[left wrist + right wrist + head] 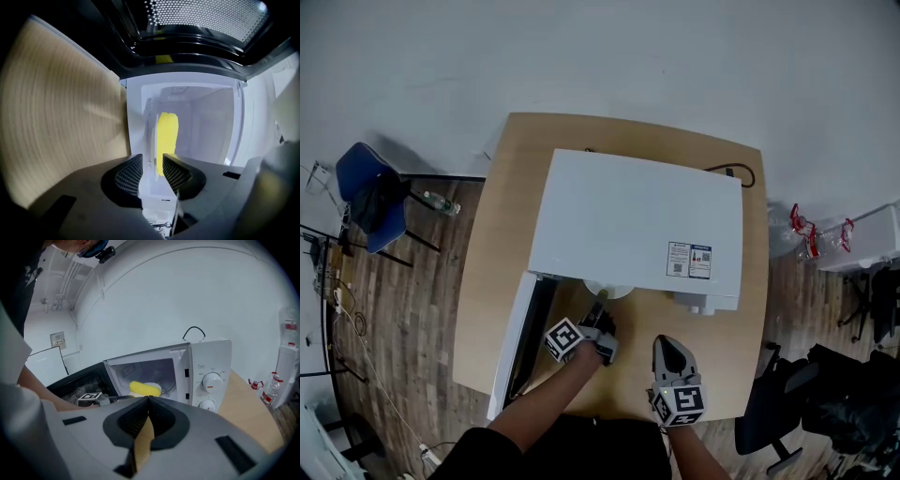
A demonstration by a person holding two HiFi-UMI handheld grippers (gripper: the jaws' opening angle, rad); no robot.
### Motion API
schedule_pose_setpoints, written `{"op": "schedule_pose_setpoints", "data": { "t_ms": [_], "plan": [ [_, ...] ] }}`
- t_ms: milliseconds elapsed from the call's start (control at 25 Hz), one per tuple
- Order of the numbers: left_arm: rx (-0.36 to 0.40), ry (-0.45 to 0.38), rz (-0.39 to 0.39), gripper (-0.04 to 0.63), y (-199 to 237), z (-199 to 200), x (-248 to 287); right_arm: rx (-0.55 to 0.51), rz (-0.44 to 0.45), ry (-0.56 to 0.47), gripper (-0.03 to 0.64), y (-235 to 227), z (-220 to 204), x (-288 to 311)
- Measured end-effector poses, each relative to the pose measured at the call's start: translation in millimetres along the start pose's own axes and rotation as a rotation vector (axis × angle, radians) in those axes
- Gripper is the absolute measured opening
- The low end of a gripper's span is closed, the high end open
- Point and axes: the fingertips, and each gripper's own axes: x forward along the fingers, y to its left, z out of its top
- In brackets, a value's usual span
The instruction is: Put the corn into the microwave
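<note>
**Corn on its plate inside the open microwave, left tongs slack at the rim**

From above, the white microwave [628,220] sits in the middle of the wooden desk [511,159]. Its door [514,342] is swung open toward 7 o'clock. A black cable [736,172] loops behind the oven at about 1 o'clock.

The corn [144,389], a yellow cob, lies on a white plate [614,292] inside the cavity. The plate's near rim shows just at the oven's mouth.

The left tongs [153,166] reach level into the opening, toward 12 o'clock. Their jaws stand wide, and the edge of the plate runs through the gap between the two ribbed pads. Neither pad seems to press on it. The corn lies just beyond the tips, untouched.

The right tongs [149,401] hover over the desk at roughly 4 o'clock from the left pair, tilted downward in front of the oven's two dials [212,380]. Their jaws are pressed together at the tips with nothing between them.

Off the desk, a blue chair [370,192] stands on the wood floor at 9 o'clock.
</note>
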Motion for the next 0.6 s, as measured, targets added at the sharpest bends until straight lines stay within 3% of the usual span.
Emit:
{"op": "schedule_pose_setpoints", "data": {
  "t_ms": [160, 600],
  "plan": [
    [0.03, 0.0, 0.048, 0.032, 1, -1, -7, -0.004, 0.014, 0.013, 0.06, 7, -5, -2],
    [-0.013, -0.021, 0.05, 0.021, -1, 4, 8, 0.001, 0.016, 0.027, 0.06, 8, -11, -9]
  ]
}}
